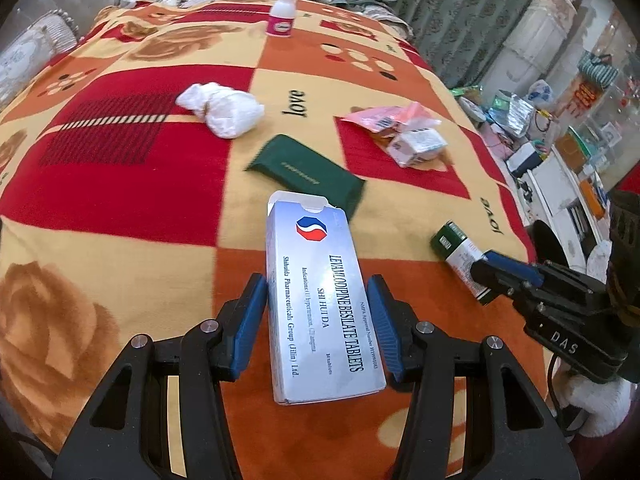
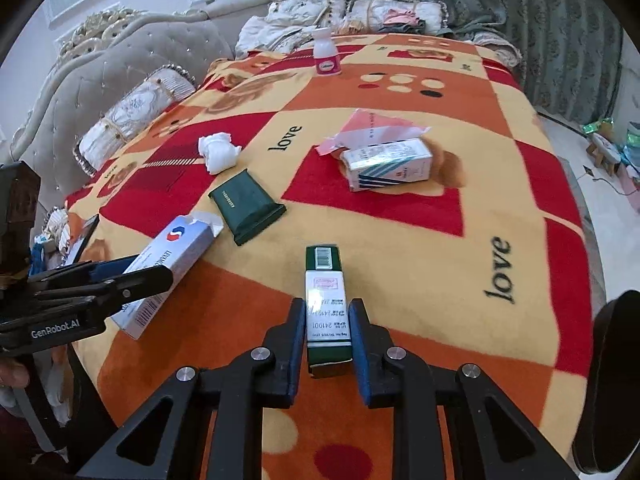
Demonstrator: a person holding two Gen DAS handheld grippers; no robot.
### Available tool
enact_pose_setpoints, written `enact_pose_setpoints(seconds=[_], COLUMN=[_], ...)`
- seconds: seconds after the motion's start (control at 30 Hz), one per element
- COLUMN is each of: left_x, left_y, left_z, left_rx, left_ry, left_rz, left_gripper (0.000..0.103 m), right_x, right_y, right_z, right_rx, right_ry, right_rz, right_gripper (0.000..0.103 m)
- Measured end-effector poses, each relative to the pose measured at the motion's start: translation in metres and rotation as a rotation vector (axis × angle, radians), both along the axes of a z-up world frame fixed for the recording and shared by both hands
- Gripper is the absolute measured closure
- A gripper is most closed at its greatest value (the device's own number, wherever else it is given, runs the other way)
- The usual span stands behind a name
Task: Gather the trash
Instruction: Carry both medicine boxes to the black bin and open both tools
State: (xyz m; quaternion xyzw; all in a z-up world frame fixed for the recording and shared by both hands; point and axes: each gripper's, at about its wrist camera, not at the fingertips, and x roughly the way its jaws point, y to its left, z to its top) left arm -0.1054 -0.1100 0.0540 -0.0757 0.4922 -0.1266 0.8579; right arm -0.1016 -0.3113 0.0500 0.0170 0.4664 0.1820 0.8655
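Note:
My left gripper (image 1: pixel 318 312) is shut on a silver-blue tablet box (image 1: pixel 316 300) with an open end flap, held over the blanket; it also shows in the right wrist view (image 2: pixel 168 264). My right gripper (image 2: pixel 326 332) is shut on a small green-and-white box (image 2: pixel 326 300), seen from the left wrist view at the right (image 1: pixel 460 256). On the blanket lie a crumpled white tissue (image 1: pixel 222 108), a dark green packet (image 1: pixel 308 172), a pink wrapper with a small white carton (image 1: pixel 404 132) and a white bottle with a pink label (image 1: pixel 282 12).
A red, orange and yellow patterned blanket (image 2: pixel 440 264) covers the bed. Pillows and a padded headboard (image 2: pixel 132 80) stand at the left and back. Green curtains (image 2: pixel 540 12) hang behind. A cluttered floor and white cabinet (image 1: pixel 560 168) lie to the right.

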Motion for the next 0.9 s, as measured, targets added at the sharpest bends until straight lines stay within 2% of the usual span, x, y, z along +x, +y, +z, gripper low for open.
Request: enact_pose_setpoints(seconds=[0.13, 0.2, 0.27, 0.33, 0.5, 0.53, 0.57, 0.9], left_x=[0.000, 0.000, -0.001, 0.000, -0.002, -0.003, -0.003, -0.007], left_y=[-0.009, -0.012, -0.015, -0.016, -0.019, -0.020, -0.022, -0.053], left_z=[-0.004, -0.006, -0.006, -0.006, -0.006, -0.005, -0.005, 0.007], left_rx=[0.000, 0.004, 0.009, 0.015, 0.020, 0.022, 0.023, 0.017], left_ry=[0.011, 0.015, 0.017, 0.014, 0.009, 0.008, 0.006, -0.030], left_rz=[-0.015, -0.022, -0.027, -0.030, -0.038, -0.041, -0.045, -0.122], left_gripper=[0.053, 0.053, 0.053, 0.053, 0.053, 0.053, 0.053, 0.053], right_x=[-0.006, -0.008, -0.007, -0.004, 0.008, 0.009, 0.010, -0.007], right_y=[-0.004, -0.003, -0.002, -0.002, 0.009, 0.011, 0.012, -0.018], right_z=[-0.009, -0.009, -0.009, -0.006, -0.014, -0.018, -0.020, -0.003], right_rx=[-0.020, -0.039, -0.047, -0.031, -0.068, -0.087, -0.099, -0.065], right_ry=[0.061, 0.050, 0.050, 0.042, 0.055, 0.059, 0.061, 0.014], right_rz=[0.017, 0.019, 0.017, 0.014, 0.029, 0.029, 0.026, -0.028], right_gripper=[0.082, 0.081, 0.069, 0.066, 0.066, 0.077, 0.080, 0.081])
